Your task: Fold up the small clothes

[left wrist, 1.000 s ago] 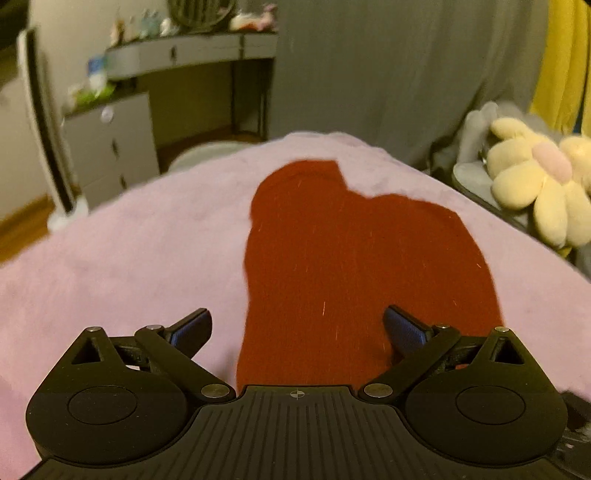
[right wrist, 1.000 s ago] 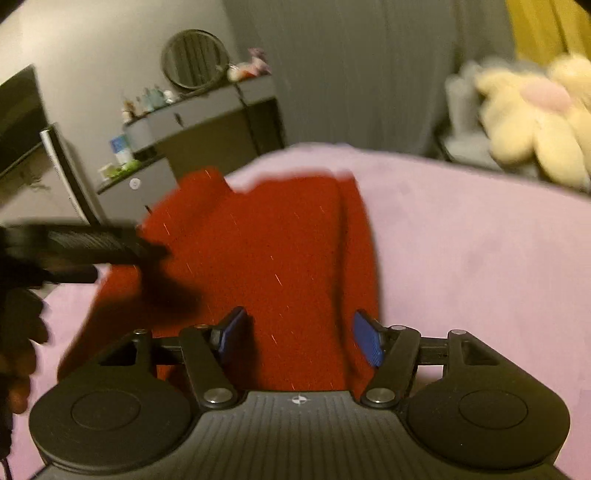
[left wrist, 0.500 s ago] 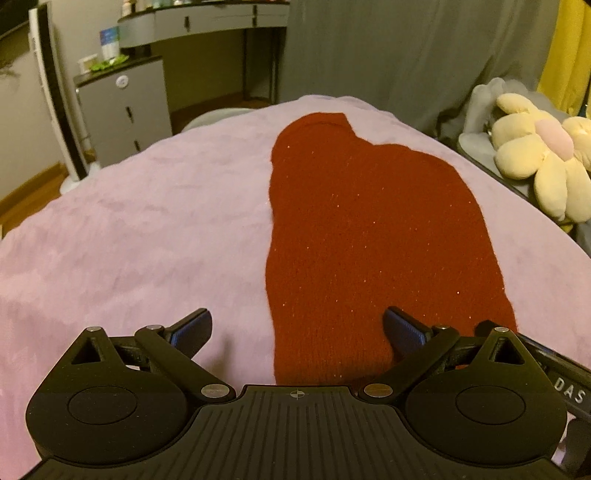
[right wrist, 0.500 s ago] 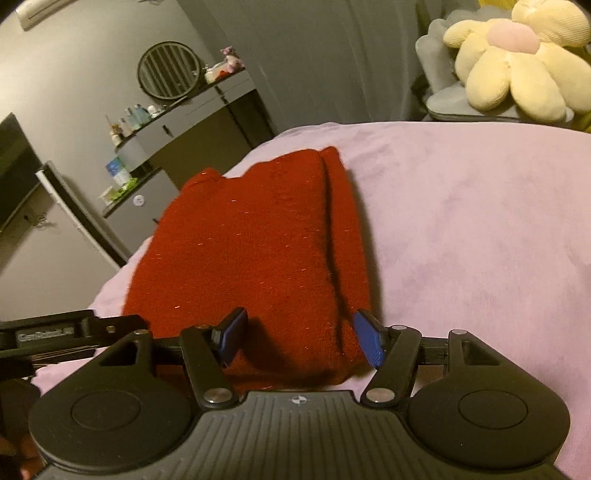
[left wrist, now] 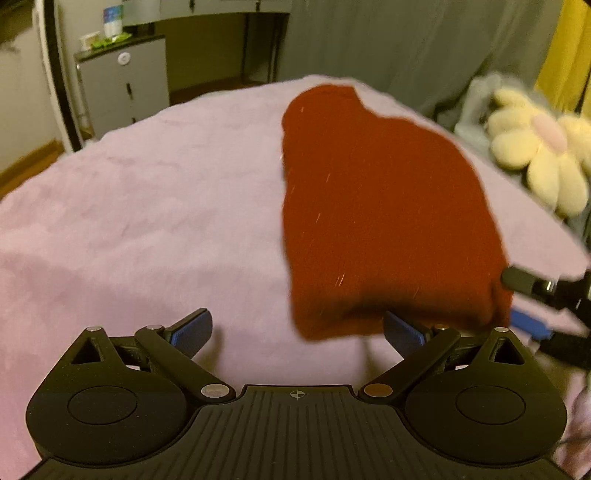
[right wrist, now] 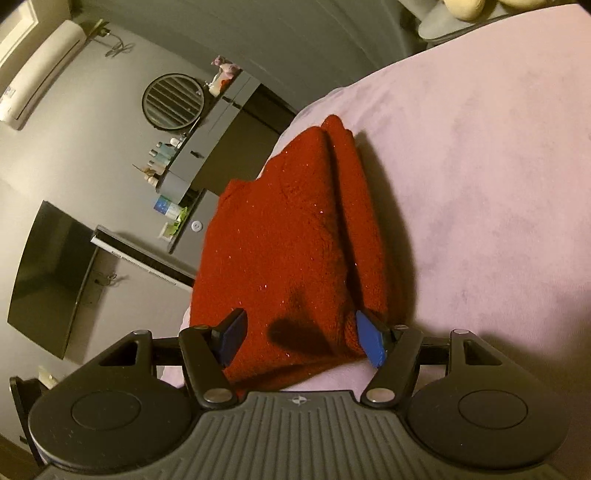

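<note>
1. Since a second ago, both tongs have shifted toward the red garment's (right wrist: 288, 251) near edge.
2. Left tongs (left wrist: 297, 330) gape wide over the pink bed (left wrist: 147, 221), empty.
3. Right tongs (right wrist: 301, 338) straddle the folded garment's corner, pads apart, not gripping.

- No legible text, brand, number or sign in either view.
- White standing panel (right wrist: 142, 254) by the wall: a line of small dark print runs along its edge, too small to read.
- Blue-and-white bottle (left wrist: 112, 20) on the grey cabinet (left wrist: 123, 83): label present, blurred, unreadable.
- Left gripper housing (left wrist: 297, 394): a small crosshair mark only, no lettering.
- Right gripper housing (right wrist: 297, 400): same crosshair mark, no lettering.
</note>
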